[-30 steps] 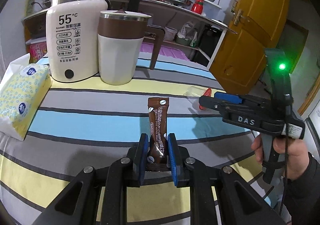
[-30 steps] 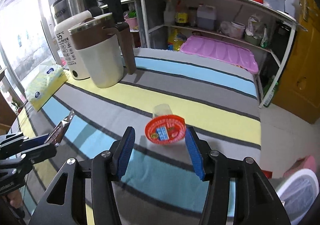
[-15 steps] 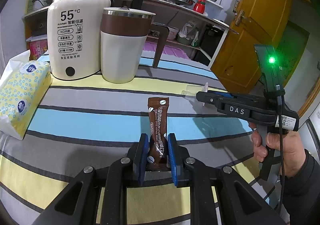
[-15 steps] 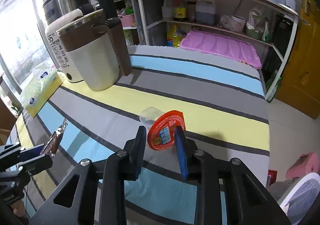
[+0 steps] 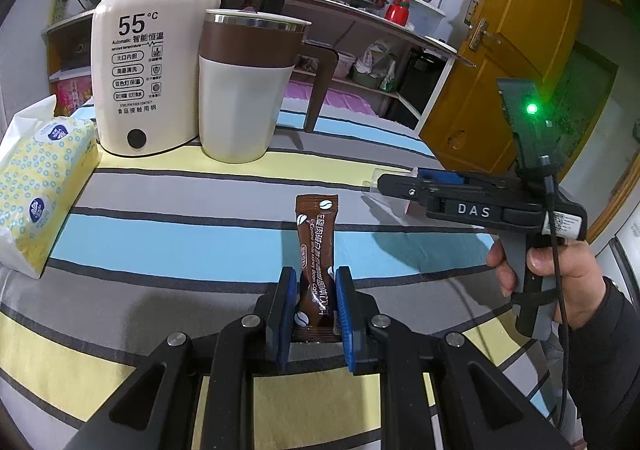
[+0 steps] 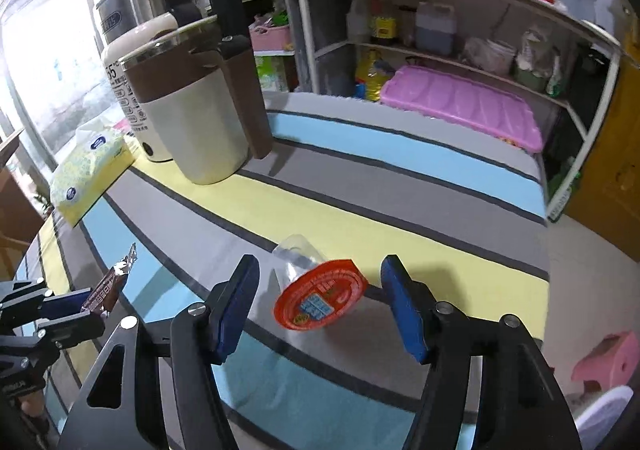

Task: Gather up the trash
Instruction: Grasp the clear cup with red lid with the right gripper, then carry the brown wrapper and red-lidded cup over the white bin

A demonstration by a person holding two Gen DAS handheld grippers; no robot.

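My left gripper (image 5: pixel 313 290) is shut on a brown coffee sachet (image 5: pixel 316 242), held upright just above the striped tablecloth (image 5: pixel 180 226); the sachet also shows in the right wrist view (image 6: pixel 110 286). My right gripper (image 6: pixel 320 290) is open, its jaws wide on either side of a clear plastic jelly cup with an orange foil lid (image 6: pixel 318 300). The cup lies tipped on the cloth and touches neither finger. In the left wrist view the right gripper (image 5: pixel 400 185) reaches in from the right, and a little of the cup (image 5: pixel 410 205) shows under it.
A cream kettle (image 5: pixel 152 69) and a brown-and-white mug (image 5: pixel 244 89) stand at the back of the table. A yellow tissue pack (image 5: pixel 36 185) lies at the left. A shelf with a pink tray (image 6: pixel 460 109) stands behind the table. A yellow door (image 5: pixel 520 49) is right.
The right gripper was nearly shut around the cup half a second ago and has now opened wide; the cup stays on the cloth. The left gripper keeps hold of the sachet.
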